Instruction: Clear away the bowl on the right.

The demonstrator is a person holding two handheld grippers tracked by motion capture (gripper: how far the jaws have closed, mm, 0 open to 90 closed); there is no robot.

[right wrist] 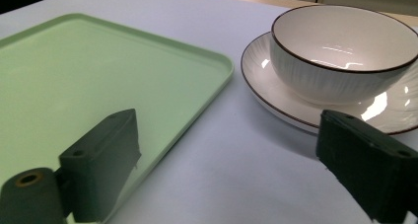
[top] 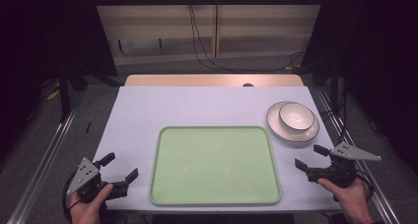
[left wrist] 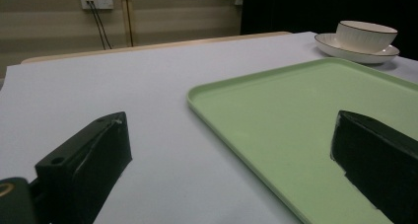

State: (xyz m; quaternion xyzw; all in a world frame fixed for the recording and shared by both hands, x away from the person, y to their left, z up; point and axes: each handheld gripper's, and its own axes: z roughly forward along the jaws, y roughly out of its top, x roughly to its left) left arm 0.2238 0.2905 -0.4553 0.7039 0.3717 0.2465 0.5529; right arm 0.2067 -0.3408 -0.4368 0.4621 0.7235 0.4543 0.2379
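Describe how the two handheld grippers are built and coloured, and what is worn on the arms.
Both the left gripper and the right gripper have black bodies with two blocky black jaws and a grey three-cornered plate on top, marked with small dark holes. A dark cable trails from each. The hands are bare; no sleeve can be seen.

the high view looks forward and down over the whole table [top: 143, 110]. the left gripper view sits low at the tray's [left wrist: 296, 115] near left corner, the right gripper view close by the bowl [right wrist: 345, 56]; both share tray and bowl.
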